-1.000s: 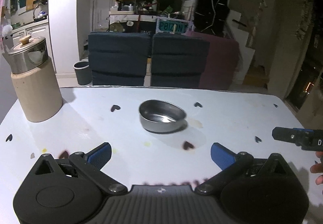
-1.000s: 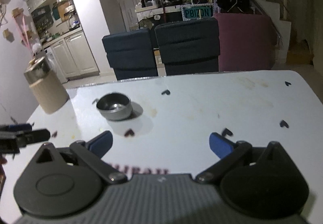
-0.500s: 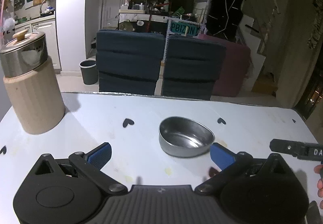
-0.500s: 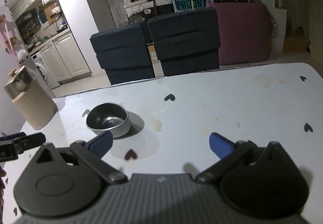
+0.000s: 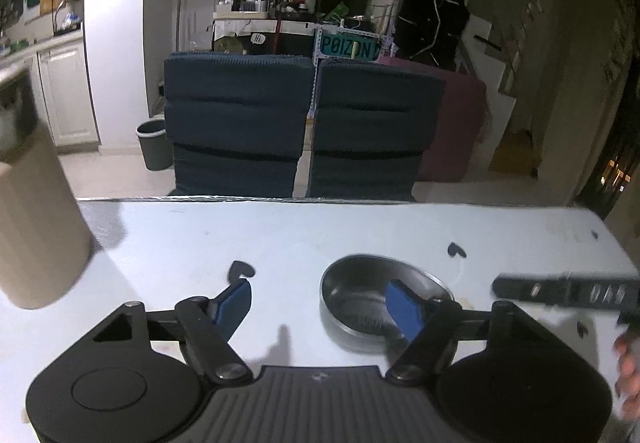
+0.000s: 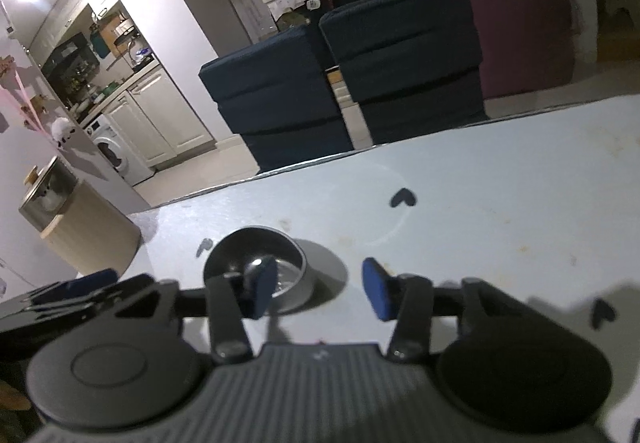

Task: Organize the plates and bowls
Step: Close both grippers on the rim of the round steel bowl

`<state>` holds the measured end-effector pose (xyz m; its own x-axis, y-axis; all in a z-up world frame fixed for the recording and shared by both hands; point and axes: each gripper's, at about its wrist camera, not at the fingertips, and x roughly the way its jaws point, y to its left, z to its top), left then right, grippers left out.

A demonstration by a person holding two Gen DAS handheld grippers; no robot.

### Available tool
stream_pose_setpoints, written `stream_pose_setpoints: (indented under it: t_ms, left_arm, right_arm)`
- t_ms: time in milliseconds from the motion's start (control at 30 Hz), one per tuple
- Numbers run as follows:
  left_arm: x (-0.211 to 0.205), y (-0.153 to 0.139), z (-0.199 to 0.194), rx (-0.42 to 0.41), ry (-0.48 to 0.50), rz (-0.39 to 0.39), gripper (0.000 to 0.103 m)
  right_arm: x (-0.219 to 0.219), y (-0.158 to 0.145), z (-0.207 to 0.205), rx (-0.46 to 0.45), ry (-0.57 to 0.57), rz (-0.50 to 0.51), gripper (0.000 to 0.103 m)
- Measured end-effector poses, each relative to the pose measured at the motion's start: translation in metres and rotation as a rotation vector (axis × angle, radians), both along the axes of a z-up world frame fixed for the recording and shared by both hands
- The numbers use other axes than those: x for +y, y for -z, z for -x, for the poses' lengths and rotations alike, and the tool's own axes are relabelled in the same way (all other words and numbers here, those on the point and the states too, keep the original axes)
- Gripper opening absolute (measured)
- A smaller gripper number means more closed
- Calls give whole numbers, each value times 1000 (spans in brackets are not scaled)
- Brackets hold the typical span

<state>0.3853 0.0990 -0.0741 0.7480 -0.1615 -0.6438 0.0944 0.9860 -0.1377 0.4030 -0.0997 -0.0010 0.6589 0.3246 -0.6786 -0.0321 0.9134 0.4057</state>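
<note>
A small steel bowl (image 5: 360,295) sits on the white table (image 5: 320,231). My left gripper (image 5: 320,307) is open; its right finger (image 5: 402,307) is over the bowl's inside and its left finger (image 5: 234,303) is over bare table. In the right wrist view the same bowl (image 6: 256,255) lies at the lower left. My right gripper (image 6: 320,291) is open; its left finger (image 6: 264,283) is over the bowl's inside and its right finger (image 6: 376,293) is to the right of the bowl. Each gripper shows at the edge of the other's view.
A beige canister with a steel lid (image 6: 76,227) stands at the table's left; it also shows in the left wrist view (image 5: 32,227). Two dark blue chairs (image 5: 304,123) stand beyond the far table edge. Black heart marks (image 6: 402,198) dot the table.
Both grippers have moved forward and down to the bowl. One finger of each now reaches over the bowl's rim. Both pairs of fingers have narrowed somewhat. The bowl has stayed in place.
</note>
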Motion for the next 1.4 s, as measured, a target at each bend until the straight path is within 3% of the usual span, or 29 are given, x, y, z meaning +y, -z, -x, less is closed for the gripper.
stream_pose_setpoints:
  t_ms: [133, 400, 667, 767, 1000, 1133, 1400]
  left_arm:
    - [-4, 12, -15, 18, -2, 7, 66]
    - [3, 30, -31, 40, -40, 6, 63]
    - [4, 40, -35, 44, -63, 7, 59]
    - [2, 42, -38, 50, -59, 6, 58]
    - [1, 46, -39, 59, -42, 19, 33]
    - [-4, 46, -39, 67, -19, 31, 16]
    - [-12, 47, -36, 87, 0, 18, 7]
  right_arm:
    - [8, 17, -15, 27, 4, -21, 47]
    - [10, 36, -30, 42, 28, -114, 46]
    - [24, 46, -36, 56, 27, -102, 38]
    - [28, 48, -37, 66, 26, -77, 30]
    - [26, 51, -37, 73, 24, -58, 28]
    - [29, 51, -38, 66, 0, -68, 19]
    - [35, 46, -35, 40, -15, -17, 11]
